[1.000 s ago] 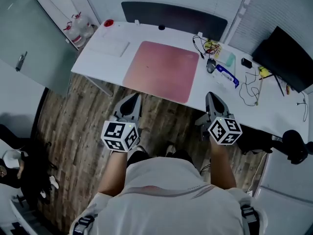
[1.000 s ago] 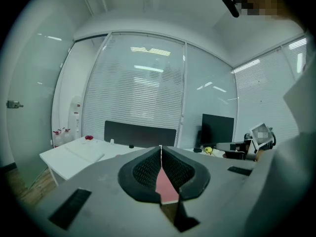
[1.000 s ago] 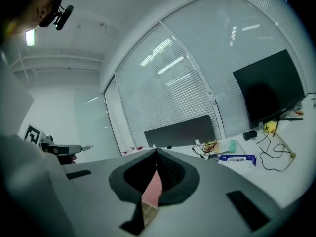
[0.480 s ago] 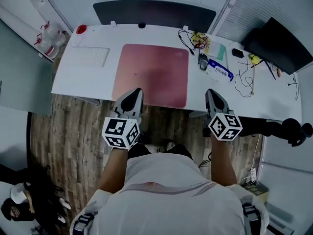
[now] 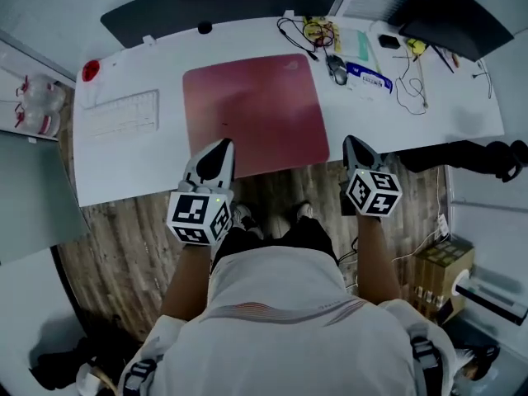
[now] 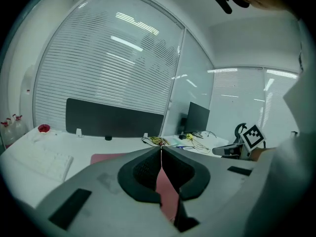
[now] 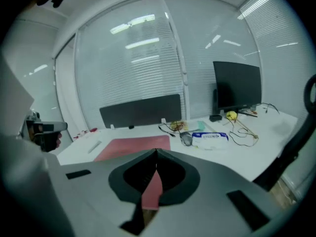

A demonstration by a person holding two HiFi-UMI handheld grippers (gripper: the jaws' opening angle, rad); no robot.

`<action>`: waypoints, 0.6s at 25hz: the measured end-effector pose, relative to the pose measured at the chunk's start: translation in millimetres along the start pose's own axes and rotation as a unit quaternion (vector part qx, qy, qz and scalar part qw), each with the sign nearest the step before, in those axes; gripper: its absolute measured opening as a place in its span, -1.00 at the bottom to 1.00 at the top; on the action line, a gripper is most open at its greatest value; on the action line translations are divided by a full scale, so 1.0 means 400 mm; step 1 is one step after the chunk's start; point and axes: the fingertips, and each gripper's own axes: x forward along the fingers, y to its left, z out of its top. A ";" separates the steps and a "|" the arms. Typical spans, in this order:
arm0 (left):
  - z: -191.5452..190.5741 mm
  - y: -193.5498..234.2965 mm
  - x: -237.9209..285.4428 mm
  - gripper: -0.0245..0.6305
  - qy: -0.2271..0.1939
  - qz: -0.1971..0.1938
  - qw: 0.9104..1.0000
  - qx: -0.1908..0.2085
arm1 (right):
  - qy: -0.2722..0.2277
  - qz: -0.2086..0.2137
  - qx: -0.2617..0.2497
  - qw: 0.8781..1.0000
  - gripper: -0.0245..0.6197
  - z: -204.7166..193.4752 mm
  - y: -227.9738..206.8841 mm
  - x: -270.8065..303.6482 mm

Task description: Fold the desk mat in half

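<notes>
The pink desk mat (image 5: pixel 254 110) lies flat on the white desk (image 5: pixel 124 159), between a keyboard and a mouse. My left gripper (image 5: pixel 221 147) hangs over the mat's near left part, jaws shut and empty; in its own view the tips (image 6: pixel 161 150) meet, with the mat (image 6: pixel 106 158) showing beyond them. My right gripper (image 5: pixel 351 143) is just right of the mat's near right corner, above the desk's front edge. It too is shut on nothing (image 7: pixel 156 152), and the mat (image 7: pixel 133 146) stretches ahead to its left.
A white keyboard (image 5: pixel 122 114) lies left of the mat. To the right are a mouse (image 5: pixel 337 73), a blue-white pack (image 5: pixel 367 74) and tangled cables (image 5: pixel 309 31). A dark partition panel (image 5: pixel 223 7) lines the far edge, and a black monitor (image 5: pixel 458 11) stands far right.
Both grippers have come forward and down toward the desk's near edge. The left one now overlaps the mat's near edge, and both stay shut.
</notes>
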 end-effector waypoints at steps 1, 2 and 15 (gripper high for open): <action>-0.010 0.002 0.009 -0.87 0.007 -0.008 1.000 -0.002 | 0.019 -0.013 0.006 1.000 -0.76 -0.037 -0.014 0.009; -0.018 0.002 0.019 -0.87 0.012 -0.014 1.000 -0.004 | 0.039 -0.018 0.013 0.999 -0.63 -0.075 -0.024 0.018; -0.153 -0.023 0.064 -0.87 0.072 -0.014 0.997 -0.029 | 0.213 -0.016 -0.011 0.977 -0.20 -0.430 -0.085 0.173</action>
